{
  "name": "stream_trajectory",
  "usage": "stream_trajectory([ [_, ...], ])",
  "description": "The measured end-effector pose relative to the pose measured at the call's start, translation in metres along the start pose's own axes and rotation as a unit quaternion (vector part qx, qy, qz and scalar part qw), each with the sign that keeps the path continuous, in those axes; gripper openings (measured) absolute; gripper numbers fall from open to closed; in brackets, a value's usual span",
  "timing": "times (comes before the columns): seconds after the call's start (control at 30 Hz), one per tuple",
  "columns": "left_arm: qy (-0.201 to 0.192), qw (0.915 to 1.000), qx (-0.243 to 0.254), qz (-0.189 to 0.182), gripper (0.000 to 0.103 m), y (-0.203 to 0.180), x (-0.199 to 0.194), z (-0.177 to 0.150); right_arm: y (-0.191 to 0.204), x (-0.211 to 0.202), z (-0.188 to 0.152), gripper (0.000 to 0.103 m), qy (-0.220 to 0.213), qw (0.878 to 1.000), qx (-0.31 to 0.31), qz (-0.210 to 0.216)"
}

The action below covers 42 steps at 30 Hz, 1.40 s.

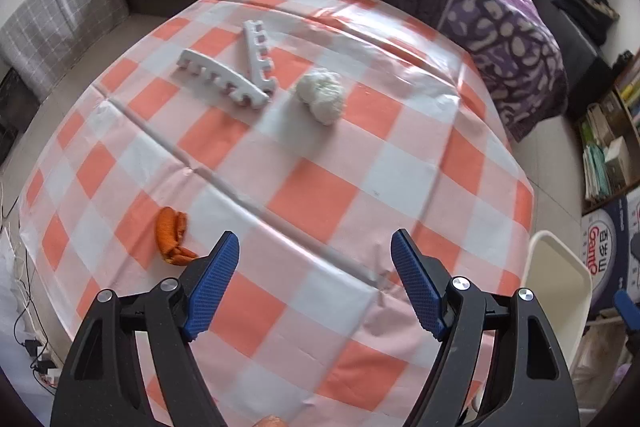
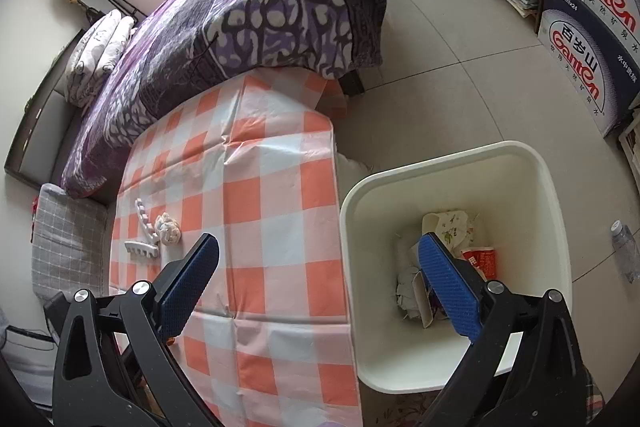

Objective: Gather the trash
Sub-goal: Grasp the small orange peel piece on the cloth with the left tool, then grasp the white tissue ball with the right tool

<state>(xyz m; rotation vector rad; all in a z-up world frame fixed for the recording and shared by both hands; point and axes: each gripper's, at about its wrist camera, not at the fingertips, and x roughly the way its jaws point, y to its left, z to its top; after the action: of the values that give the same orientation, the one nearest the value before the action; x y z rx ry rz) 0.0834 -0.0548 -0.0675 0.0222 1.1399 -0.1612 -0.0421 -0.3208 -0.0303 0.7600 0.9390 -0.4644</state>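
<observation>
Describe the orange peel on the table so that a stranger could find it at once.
Start at the table with the orange-and-white checked cloth. Near its left edge, just ahead of the left gripper, lies the orange peel, curled and alone. The crumpled tissue and two white toothed foam pieces lie farther away and are white; only the peel is orange.

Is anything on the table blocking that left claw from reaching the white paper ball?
Nothing visible does. The left gripper is open, and only bare tablecloth lies between it and the paper ball. The foam pieces sit left of the ball, and the orange peel lies off to the left.
</observation>
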Motion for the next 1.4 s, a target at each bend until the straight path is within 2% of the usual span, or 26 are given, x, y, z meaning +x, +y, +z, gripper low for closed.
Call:
stream_trajectory([
  [0.17,0.023,0.9984,-0.045,0.026,0.076,0.048,0.01,0.01,0.021,0.013,-0.009,0.096,0.014,1.0,-0.012,0.005],
  [0.37,0.065,0.9926,-0.102,0.0,0.068,0.09,0.029,0.012,0.043,0.027,-0.017,0.096,0.03,0.999,-0.023,0.014],
  [0.57,0.091,0.9899,-0.108,-0.014,0.058,0.101,0.048,0.009,0.06,0.041,-0.023,0.096,0.042,0.999,-0.031,0.014],
  [0.73,0.11,0.9861,-0.121,-0.025,0.041,0.108,0.06,0.007,0.069,0.052,-0.026,0.096,0.052,0.998,-0.034,0.015],
  [0.9,0.118,0.9861,-0.112,-0.03,0.037,0.105,0.056,0.004,0.077,0.063,-0.029,0.096,0.061,0.997,-0.042,0.012],
  [0.93,0.117,0.9872,-0.107,-0.022,0.026,0.104,0.056,0.003,0.078,0.065,-0.03,0.096,0.063,0.997,-0.044,0.011],
  [1.07,0.103,0.9894,-0.1,-0.018,0.024,0.107,0.049,0.004,0.086,0.074,-0.035,0.096,0.068,0.996,-0.058,0.005],
  [1.17,0.078,0.991,-0.105,-0.025,0.024,0.113,0.028,0.01,0.093,0.08,-0.039,0.096,0.07,0.995,-0.074,-0.003],
  [1.3,0.001,0.9949,-0.097,-0.026,0.024,0.115,-0.027,0.021,0.115,0.101,-0.041,0.096,0.077,0.989,-0.127,-0.025],
  [1.4,-0.062,0.9938,-0.088,-0.028,0.024,0.117,-0.067,0.027,0.138,0.118,-0.04,0.096,0.077,0.983,-0.166,-0.027],
])
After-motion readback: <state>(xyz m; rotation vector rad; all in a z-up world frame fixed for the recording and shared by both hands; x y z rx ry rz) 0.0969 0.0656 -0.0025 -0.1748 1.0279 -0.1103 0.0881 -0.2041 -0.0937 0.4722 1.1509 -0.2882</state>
